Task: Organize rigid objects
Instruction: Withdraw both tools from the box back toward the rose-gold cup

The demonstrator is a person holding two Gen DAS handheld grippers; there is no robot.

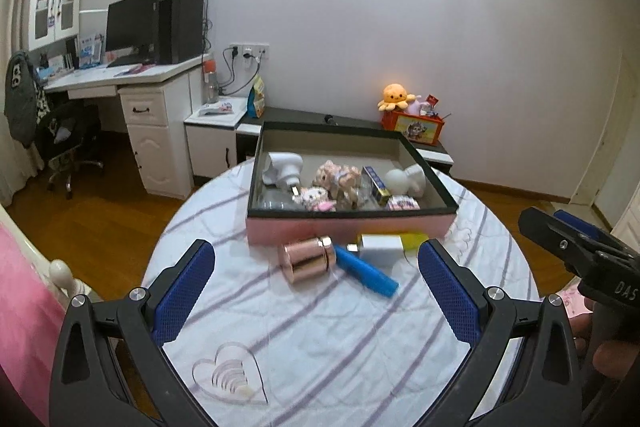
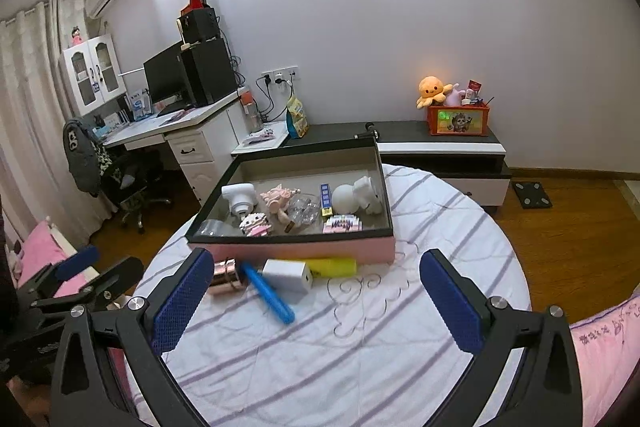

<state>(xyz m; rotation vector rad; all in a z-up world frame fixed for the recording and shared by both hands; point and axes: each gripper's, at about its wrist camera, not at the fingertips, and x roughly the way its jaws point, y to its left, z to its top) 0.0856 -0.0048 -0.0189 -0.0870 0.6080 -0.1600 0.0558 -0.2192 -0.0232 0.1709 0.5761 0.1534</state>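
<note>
left view: my left tongs (image 1: 316, 277) spread wide, empty, above round table (image 1: 320, 355). pink box (image 1: 348, 229) beyond; copper jar (image 1: 306, 259), blue tube (image 1: 366, 271), white charger (image 1: 380, 247) lie loose, touching, just before it.

right view: my right tongs (image 2: 316, 287) spread, empty. yellow tube (image 2: 332, 267) against box wall. risk: jar on its side could roll off if nudged.

- left claw (image 1: 316, 281) spread wide open, nothing between the blue pads (image 1: 185, 293), hanging over the round counter (image 1: 320, 339) with its striped cloth
- pink box (image 1: 348, 227) at the far side, toys and bottles inside
- just in front of it: rose-gold jar (image 1: 306, 259) on its side, blue tube (image 1: 366, 271), white charger (image 1: 380, 246), yellow thing (image 1: 414, 239)
- clear heart shape (image 1: 230, 379) near the camera
- right claw (image 1: 568, 243) at the right edge
</note>
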